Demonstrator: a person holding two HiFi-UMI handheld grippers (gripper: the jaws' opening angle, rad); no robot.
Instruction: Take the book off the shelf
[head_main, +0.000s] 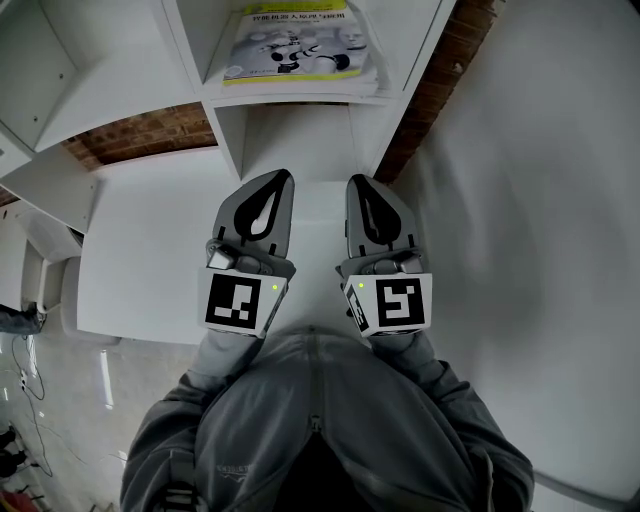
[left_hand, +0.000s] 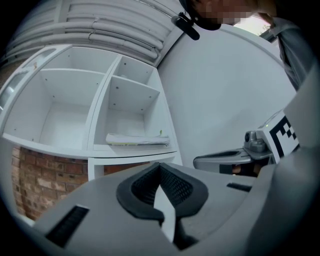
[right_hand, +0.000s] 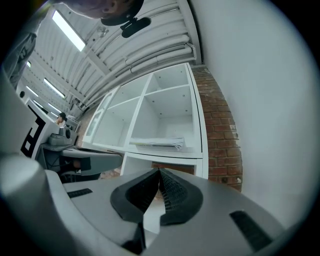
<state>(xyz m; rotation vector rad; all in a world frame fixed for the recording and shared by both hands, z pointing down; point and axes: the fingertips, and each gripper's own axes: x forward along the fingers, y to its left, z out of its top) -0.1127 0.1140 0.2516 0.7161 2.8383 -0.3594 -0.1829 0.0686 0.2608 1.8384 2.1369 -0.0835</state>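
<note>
A thin book (head_main: 298, 48) with a white and yellow-green cover lies flat on a shelf board of the white cube shelf (head_main: 215, 120). It also shows as a flat stack in the left gripper view (left_hand: 137, 139) and the right gripper view (right_hand: 159, 144). My left gripper (head_main: 283, 177) and right gripper (head_main: 357, 182) are side by side below the book's compartment, well short of it. Both are shut with nothing between their jaws. The right gripper (left_hand: 225, 160) shows from the side in the left gripper view.
A white wall (head_main: 540, 200) runs along the right of the shelf, with a strip of brick (head_main: 440, 80) between them. Other shelf compartments (left_hand: 70, 110) stand empty. A white cabinet top (head_main: 150, 250) lies under the grippers.
</note>
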